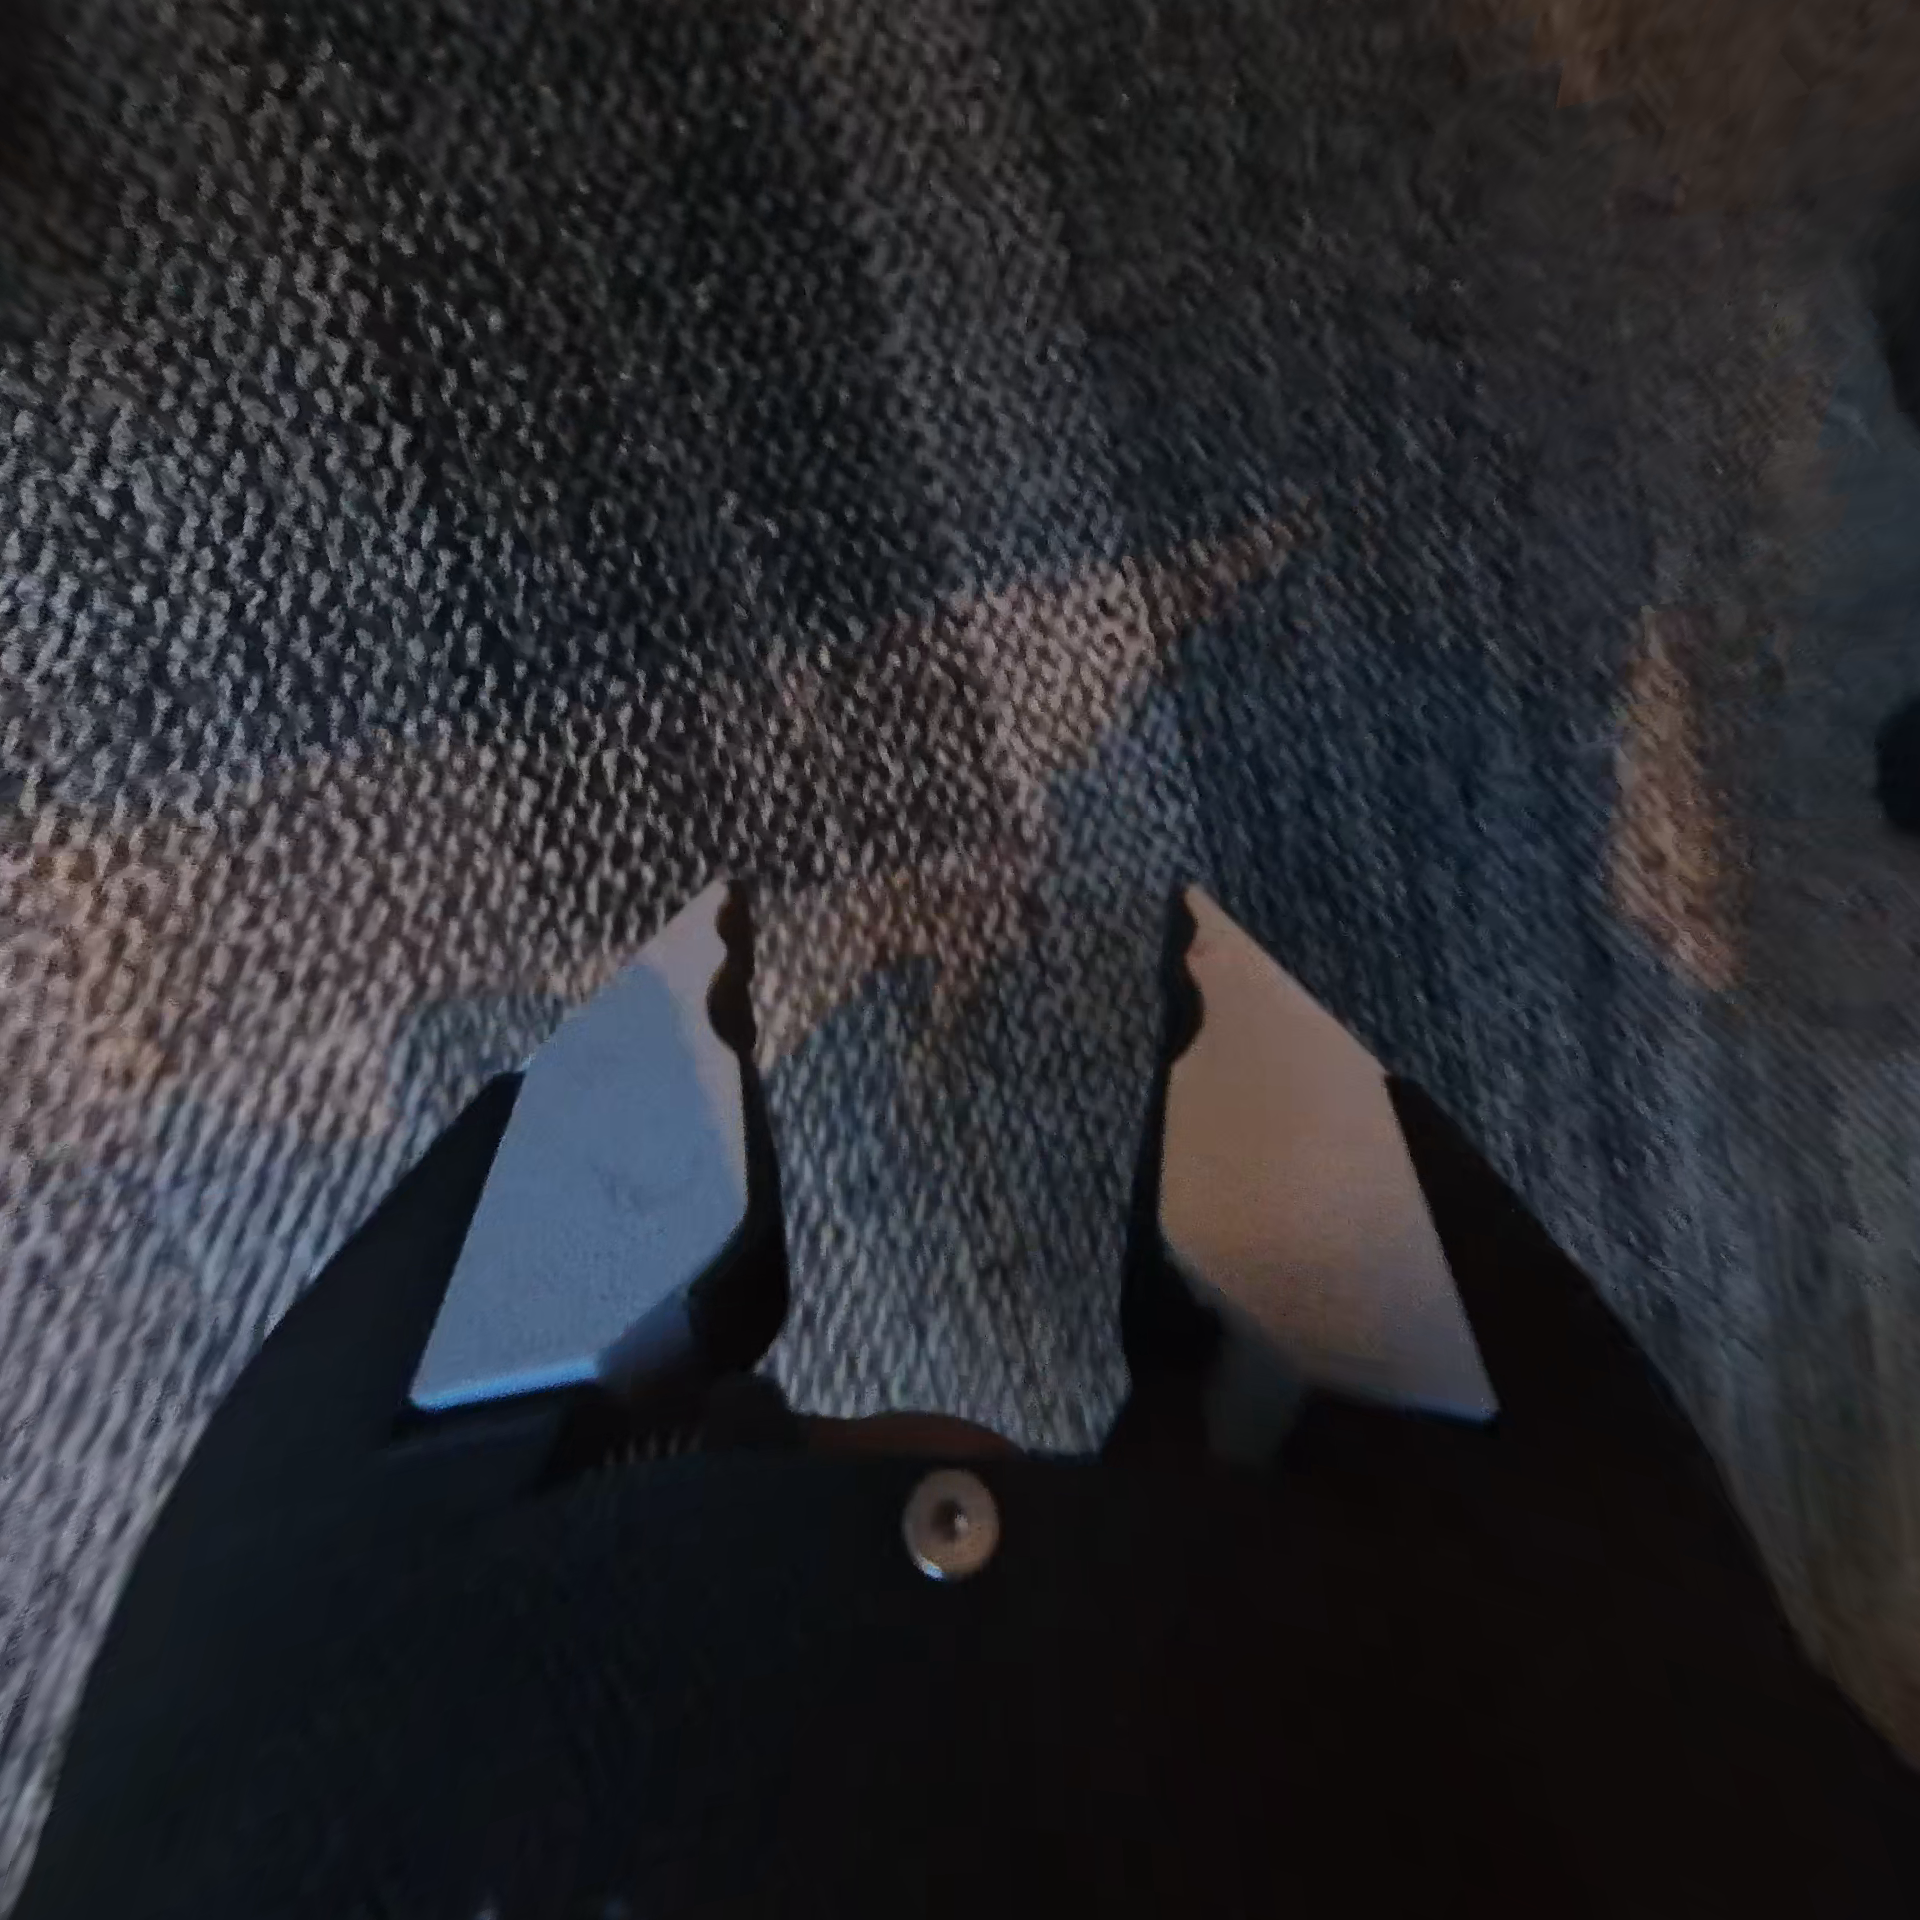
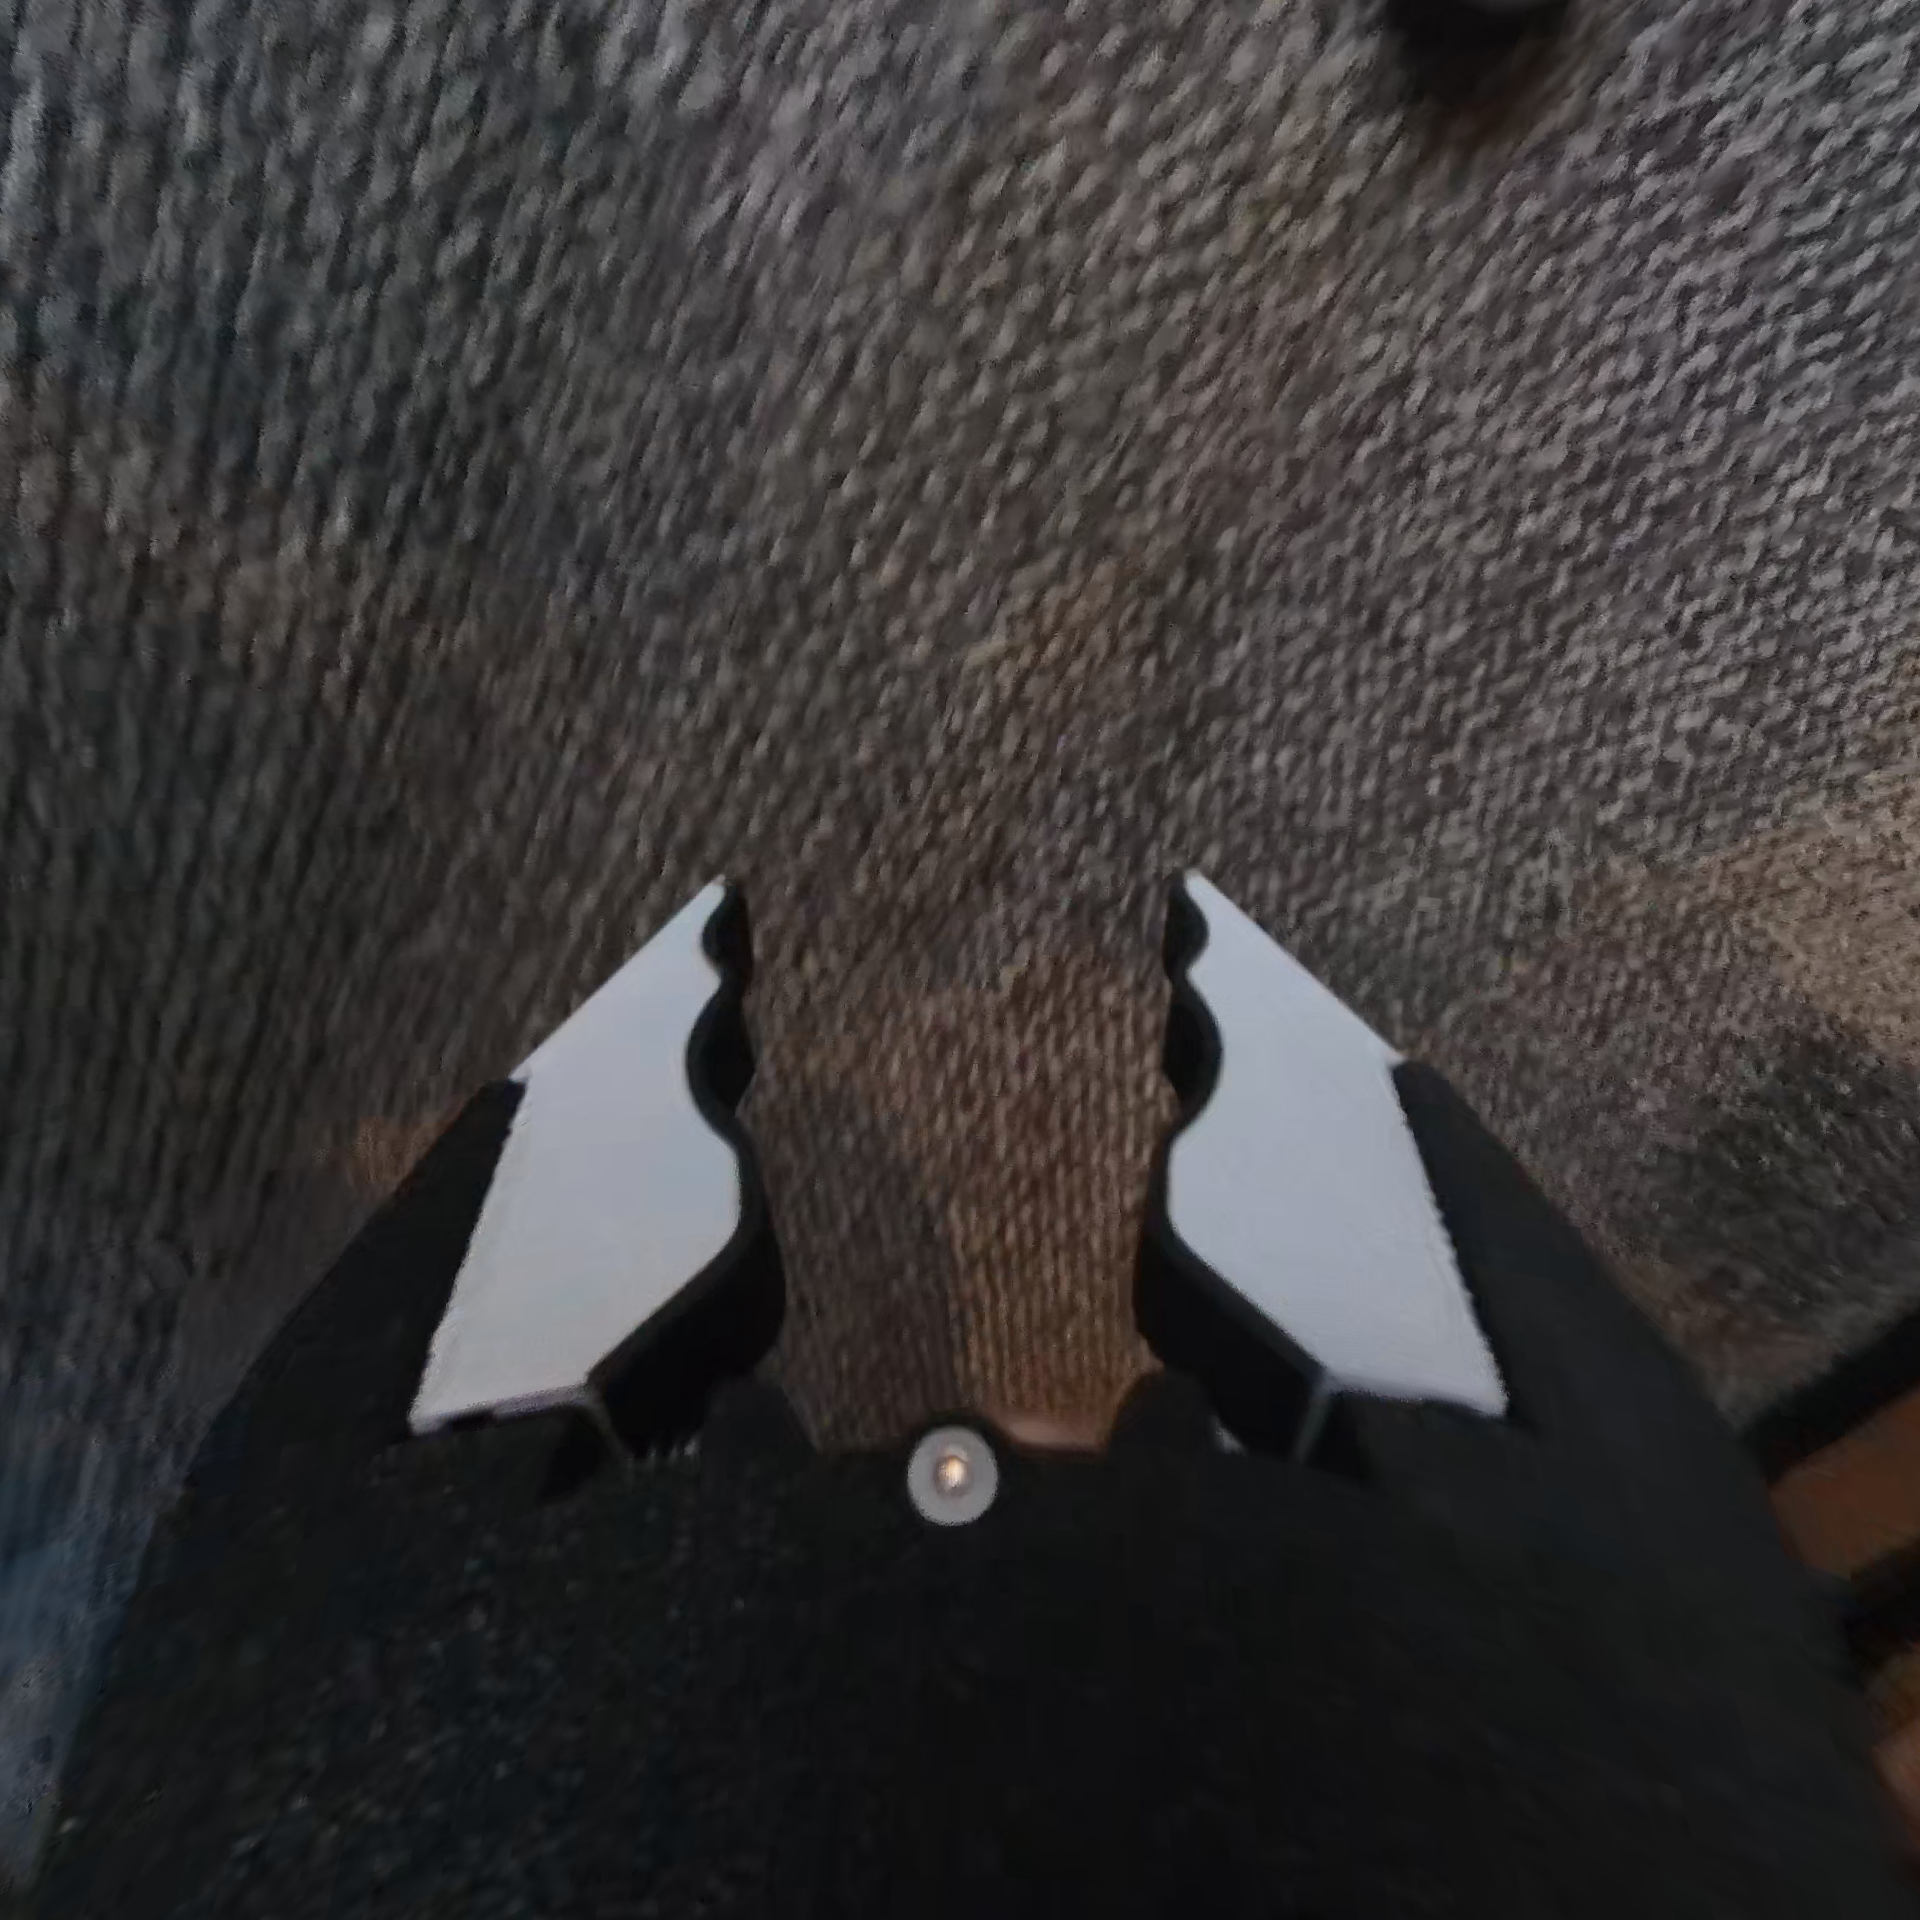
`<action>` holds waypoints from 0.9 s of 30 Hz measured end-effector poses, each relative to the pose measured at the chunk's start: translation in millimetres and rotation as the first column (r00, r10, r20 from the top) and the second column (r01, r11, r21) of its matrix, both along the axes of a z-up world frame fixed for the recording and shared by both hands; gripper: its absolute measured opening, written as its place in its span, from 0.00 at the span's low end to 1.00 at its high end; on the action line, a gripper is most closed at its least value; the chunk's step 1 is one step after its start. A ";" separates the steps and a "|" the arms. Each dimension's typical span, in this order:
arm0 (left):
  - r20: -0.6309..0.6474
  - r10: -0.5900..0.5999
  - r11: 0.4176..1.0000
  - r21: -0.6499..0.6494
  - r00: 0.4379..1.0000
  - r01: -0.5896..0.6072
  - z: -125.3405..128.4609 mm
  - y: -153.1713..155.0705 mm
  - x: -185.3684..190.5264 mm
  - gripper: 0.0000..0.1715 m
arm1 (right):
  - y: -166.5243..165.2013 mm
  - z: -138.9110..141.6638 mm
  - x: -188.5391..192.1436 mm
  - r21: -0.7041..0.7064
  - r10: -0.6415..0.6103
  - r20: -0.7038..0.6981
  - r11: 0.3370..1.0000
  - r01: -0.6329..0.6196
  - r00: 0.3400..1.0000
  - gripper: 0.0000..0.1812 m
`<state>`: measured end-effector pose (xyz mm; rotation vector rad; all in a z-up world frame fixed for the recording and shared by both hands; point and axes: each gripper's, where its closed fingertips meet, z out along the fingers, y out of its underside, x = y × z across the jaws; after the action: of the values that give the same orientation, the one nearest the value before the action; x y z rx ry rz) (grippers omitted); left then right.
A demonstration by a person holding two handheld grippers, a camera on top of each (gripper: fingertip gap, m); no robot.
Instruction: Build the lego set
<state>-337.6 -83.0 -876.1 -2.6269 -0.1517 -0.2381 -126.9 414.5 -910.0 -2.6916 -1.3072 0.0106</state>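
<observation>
Mostly, both wrist views are filled by a speckled grey carpet (image 1: 935, 520) with a coarse looped, pebbly weave, dim and partly blurred, crossed by patches of shadow and warmer brownish light. No lego piece shows in either view, so where the set lies, which way it points and how its long axis runs cannot be told.

Above that carpet the left gripper (image 1: 956, 904) has its jaws spread wide with nothing between them, only carpet in the gap. Its fingers (image 1: 603, 1195) are flat, pale wedge-shaped plates tapering to a point, edged on the inner side with black, wavy-contoured pads, and set in a matte black body with a round silver screw (image 1: 950, 1524) at its middle.

The right gripper (image 2: 956, 899) is built the same way: pale pointed fingers (image 2: 582, 1195), scalloped black inner pads, grainy black housing, a silver screw (image 2: 952, 1474). Its jaws also stand wide apart and empty over the carpet (image 2: 935, 468). A brown, wood-coloured edge (image 2: 1849, 1496) shows beside the carpet, just right of this gripper's body; what it is cannot be told.
</observation>
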 end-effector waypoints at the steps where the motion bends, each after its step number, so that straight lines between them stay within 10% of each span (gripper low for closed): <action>1: -0.016 0.008 0.999 0.037 1.000 -0.007 -8.9 10.7 -2.7 0.43 | 14.8 -6.6 -7.3 0.005 -0.030 -0.014 1.000 0.030 0.999 0.43; 9: -0.055 0.090 0.966 0.248 0.994 -0.074 -25.4 40.7 3.4 0.40 | 114.8 -24.8 -34.4 0.058 -0.362 -0.199 0.923 0.380 0.911 0.47; 25: -0.054 -0.068 0.929 0.360 0.996 0.083 -3.7 122.9 4.8 0.36 | 186.1 -60.1 -56.3 0.071 -0.426 -0.166 0.894 0.441 0.889 0.44; 27: -0.046 -0.071 0.928 0.363 0.996 0.083 -4.4 121.5 9.8 0.36 | 185.5 -64.6 -60.2 0.061 -0.418 -0.159 0.900 0.431 0.894 0.20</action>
<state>-327.8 38.5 -880.4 -2.2658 0.0082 -0.2269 -187.1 600.1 -974.6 -2.7725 -0.6402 0.0876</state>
